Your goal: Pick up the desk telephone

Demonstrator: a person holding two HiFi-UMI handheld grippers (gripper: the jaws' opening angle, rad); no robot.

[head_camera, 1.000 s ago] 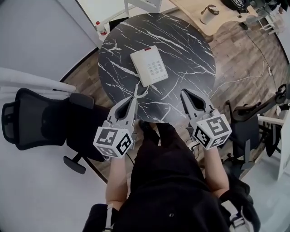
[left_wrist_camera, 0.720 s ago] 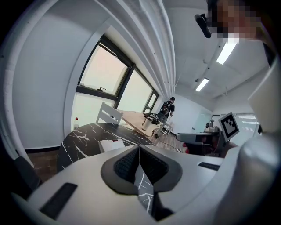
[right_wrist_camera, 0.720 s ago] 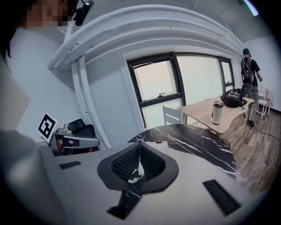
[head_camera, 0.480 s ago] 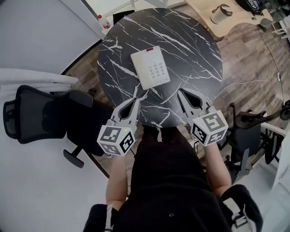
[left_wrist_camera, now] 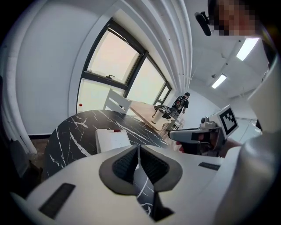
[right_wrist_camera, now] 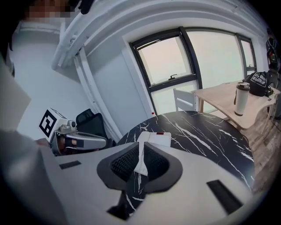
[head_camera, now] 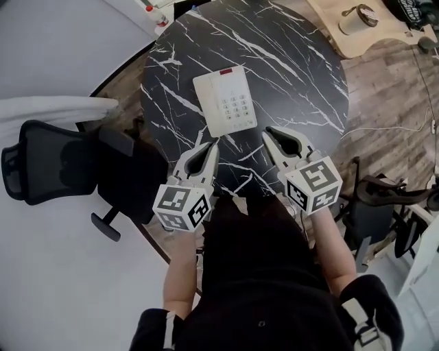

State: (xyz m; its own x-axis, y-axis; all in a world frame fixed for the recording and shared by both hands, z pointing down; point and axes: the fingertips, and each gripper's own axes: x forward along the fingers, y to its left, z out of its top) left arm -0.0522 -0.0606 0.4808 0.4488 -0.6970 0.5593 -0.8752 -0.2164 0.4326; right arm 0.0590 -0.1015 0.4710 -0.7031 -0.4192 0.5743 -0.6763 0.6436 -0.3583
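A white desk telephone (head_camera: 225,101) with a keypad and a small red mark lies flat on the round black marble table (head_camera: 288,62). My left gripper (head_camera: 212,142) hangs over the table's near edge, just short of the phone's near left corner, jaws shut and empty. My right gripper (head_camera: 267,133) is level with it to the right of the phone's near end, also shut and empty. The phone (left_wrist_camera: 113,139) shows ahead in the left gripper view, and the phone (right_wrist_camera: 153,140) shows beyond the jaws in the right gripper view.
A black office chair (head_camera: 62,171) stands left of the table. A wooden desk (head_camera: 367,31) with a cup (head_camera: 355,19) is at the back right. A small bottle (head_camera: 156,15) stands on the floor behind the table. Cables run over the wood floor (head_camera: 398,103) at right.
Both grippers have come down and forward toward the telephone's near end. The phone has not moved on the table.
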